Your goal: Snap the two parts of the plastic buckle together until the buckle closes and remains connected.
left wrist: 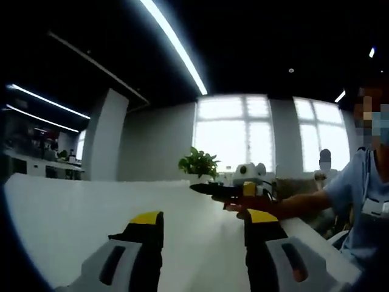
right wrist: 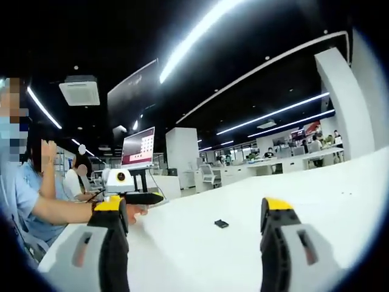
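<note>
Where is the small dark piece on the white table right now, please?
In the right gripper view, the small dark piece lies on the white table, apart from and between that view's open tongs.

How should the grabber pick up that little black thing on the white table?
The small black piece lies flat and low on the white table, between the right gripper's open jaws and farther ahead. I would come down from above and pinch it across its short sides, since a flat thing offers little to grab from the side. It is too small to tell which buckle part it is.
</note>
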Demonstrator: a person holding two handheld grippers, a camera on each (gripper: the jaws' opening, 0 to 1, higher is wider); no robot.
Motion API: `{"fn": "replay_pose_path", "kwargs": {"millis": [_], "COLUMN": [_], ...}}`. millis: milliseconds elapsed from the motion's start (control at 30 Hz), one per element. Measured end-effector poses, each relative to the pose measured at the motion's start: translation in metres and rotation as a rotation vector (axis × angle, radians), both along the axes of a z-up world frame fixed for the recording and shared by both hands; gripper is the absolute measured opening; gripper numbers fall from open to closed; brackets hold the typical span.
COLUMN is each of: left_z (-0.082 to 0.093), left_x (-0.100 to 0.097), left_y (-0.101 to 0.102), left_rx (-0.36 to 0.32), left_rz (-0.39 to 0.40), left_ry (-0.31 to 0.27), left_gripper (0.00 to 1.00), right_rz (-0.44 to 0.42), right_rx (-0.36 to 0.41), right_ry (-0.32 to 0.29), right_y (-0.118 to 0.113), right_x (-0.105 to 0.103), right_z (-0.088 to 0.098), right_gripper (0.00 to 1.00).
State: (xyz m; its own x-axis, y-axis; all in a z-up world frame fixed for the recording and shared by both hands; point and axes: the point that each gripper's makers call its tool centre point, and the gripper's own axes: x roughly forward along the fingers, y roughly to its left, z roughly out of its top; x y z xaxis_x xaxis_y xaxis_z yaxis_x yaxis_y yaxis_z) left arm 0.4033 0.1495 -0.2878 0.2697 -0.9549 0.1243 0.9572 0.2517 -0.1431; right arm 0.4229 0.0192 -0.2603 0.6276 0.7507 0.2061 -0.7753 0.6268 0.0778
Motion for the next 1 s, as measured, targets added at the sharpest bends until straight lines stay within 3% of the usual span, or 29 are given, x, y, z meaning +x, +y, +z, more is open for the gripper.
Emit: {"fn": "replay_pose_path", "kwargs": {"millis": [100, 367, 667, 767, 1000], "left_z": [0.003, 0.014, 0.014, 0.008, 0.006], "left_x": [-0.002, -0.006, -0.001, 0.003, 0.002], "left_y": [-0.001, -0.007, -0.008, -0.009, -0.009], "left_rx": [-0.015, -0.044, -0.008, 0.019, 0.037], "left_rz": [-0.009, -0.012, 0.028, 0.041, 0.047], "left_ry": [0.026, 0.024, -0.057, -0.053, -0.054], "left_gripper": [0.56, 0.68, 0.76, 0.79, 0.83], "right_rz": [-0.001, 0.039, 0.024, 0.010, 0.019], "right_rx": [0.027, 0.039, 0.007, 0.016, 0.018], "right_ry": [-0.006, -0.021, -0.049, -0.031, -0.046], "right_y": [-0.003, 0.008, 0.014, 0.010, 0.014], "right_x": [-0.001, -0.011, -0.012, -0.005, -0.009], "right_z": [0.006, 0.011, 0.010, 0.006, 0.010], "right_gripper": [0.90, 0.90, 0.92, 0.93, 0.94]}}
